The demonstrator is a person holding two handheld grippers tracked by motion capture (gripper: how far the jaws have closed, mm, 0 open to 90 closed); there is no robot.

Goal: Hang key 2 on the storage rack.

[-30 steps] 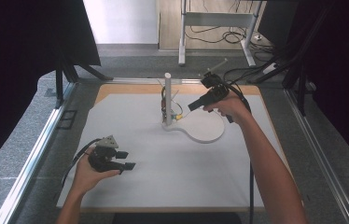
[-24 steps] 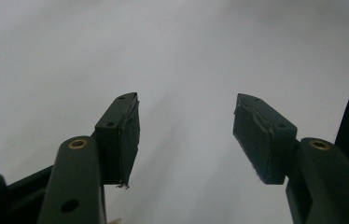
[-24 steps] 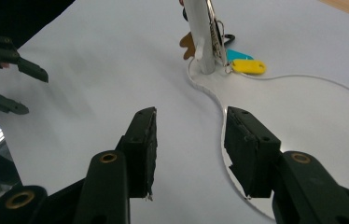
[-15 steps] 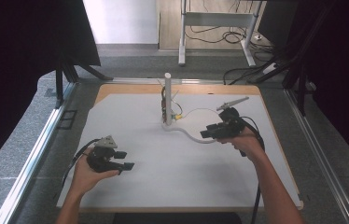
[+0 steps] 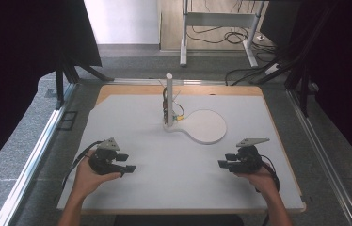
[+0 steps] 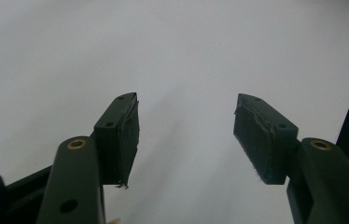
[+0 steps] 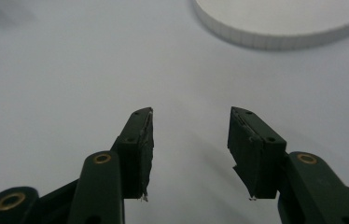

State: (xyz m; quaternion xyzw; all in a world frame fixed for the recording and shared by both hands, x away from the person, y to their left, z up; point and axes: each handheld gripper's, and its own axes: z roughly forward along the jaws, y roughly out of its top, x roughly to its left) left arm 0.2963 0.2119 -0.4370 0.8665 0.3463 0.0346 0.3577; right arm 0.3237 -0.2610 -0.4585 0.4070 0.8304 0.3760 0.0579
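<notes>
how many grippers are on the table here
2: the left gripper near the white mat's front left, the right gripper near its front right, both open and holding nothing.

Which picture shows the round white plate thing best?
The high view: the whole round white disc shows there, joined to the upright post. The right gripper view catches just its near rim; the left gripper view looks at bare table.

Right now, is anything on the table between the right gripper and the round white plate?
No. In the high view, bare white tabletop lies between the right gripper and the round white plate.
</notes>
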